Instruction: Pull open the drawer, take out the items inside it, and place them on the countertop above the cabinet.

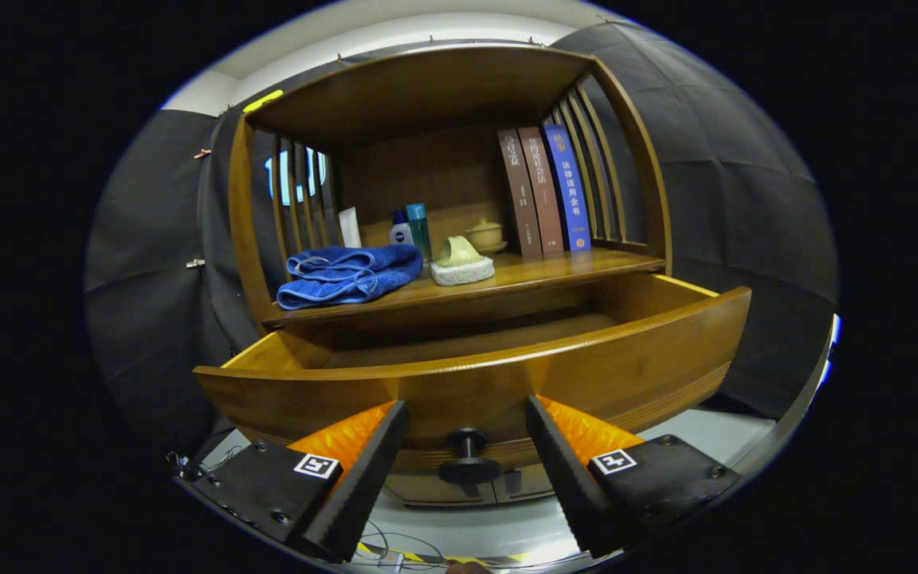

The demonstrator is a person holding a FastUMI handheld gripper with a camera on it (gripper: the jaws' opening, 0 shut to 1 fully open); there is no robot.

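Note:
The wooden drawer point(507, 375) of the cabinet stands pulled out toward me, its curved front just ahead of my fingers. Its dark round knob point(468, 443) sits between my fingertips without touching either one. My gripper point(467, 414) is open, the fingers spread to both sides of the knob. From this low angle the drawer's front hides most of its inside, so I cannot see what lies in it. The countertop point(531, 275) runs above the drawer.
On the countertop lie a folded blue towel point(347, 275), a pale green piece on a white sponge-like block point(461, 261), small bottles point(411, 227), a lidded cup point(485, 234) and three upright books point(545, 191). Slatted side walls and a top shelf enclose it.

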